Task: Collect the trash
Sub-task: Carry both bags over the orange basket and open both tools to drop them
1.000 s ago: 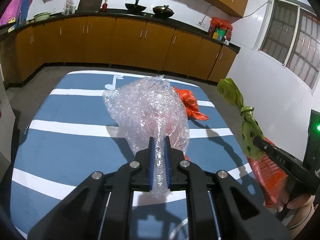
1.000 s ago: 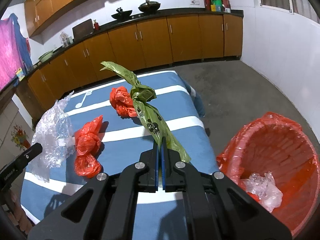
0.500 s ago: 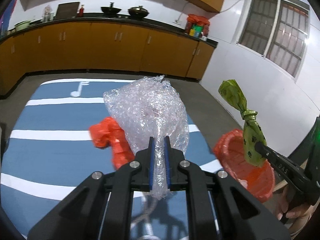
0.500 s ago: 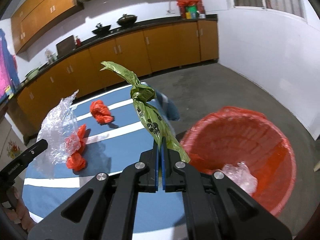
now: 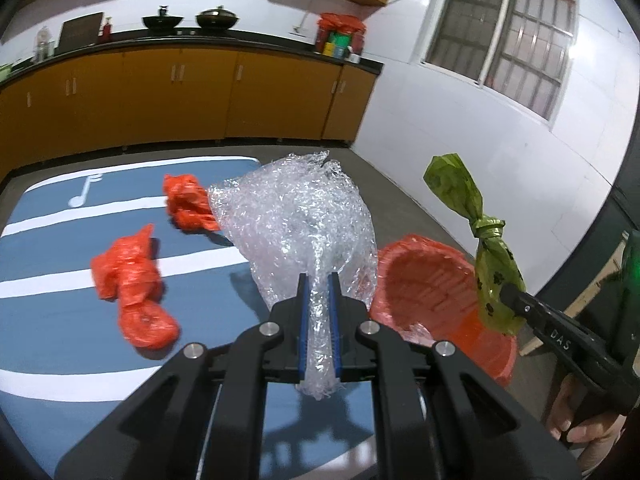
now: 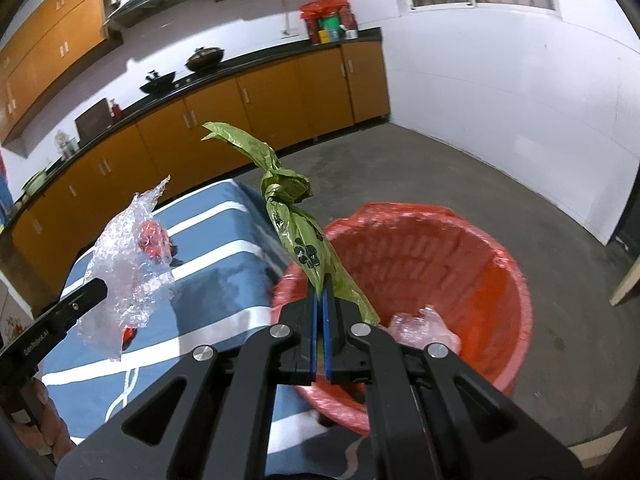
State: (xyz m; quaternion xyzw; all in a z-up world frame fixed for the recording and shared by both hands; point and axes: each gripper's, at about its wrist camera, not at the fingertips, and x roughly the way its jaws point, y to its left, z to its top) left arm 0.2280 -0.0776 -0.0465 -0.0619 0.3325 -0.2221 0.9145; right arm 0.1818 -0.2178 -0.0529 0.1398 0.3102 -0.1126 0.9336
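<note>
My left gripper [image 5: 319, 280] is shut on a crumpled sheet of clear bubble wrap [image 5: 296, 224], held above the right end of the blue striped table [image 5: 56, 332]. My right gripper [image 6: 320, 284] is shut on a knotted green bag with black paw prints [image 6: 290, 216], which hangs over the near rim of the red-lined trash bin [image 6: 480, 276]. The bin holds a wad of clear plastic [image 6: 424, 326]. Two crumpled red bags [image 5: 132, 288] [image 5: 186, 208] lie on the table. The green bag [image 5: 486, 258] and the bin [image 5: 432, 284] also show in the left wrist view.
Orange cabinets [image 6: 248, 104] under a black counter line the far wall, with woks and jars on top. Grey concrete floor [image 6: 460, 168] spreads around the bin. White walls with barred windows [image 5: 516, 28] stand to the right. A hand [image 5: 576, 420] grips the right tool.
Both grippers have swung to the right off the table toward the red bin, each carrying its load. The bin now fills much more of both views.
</note>
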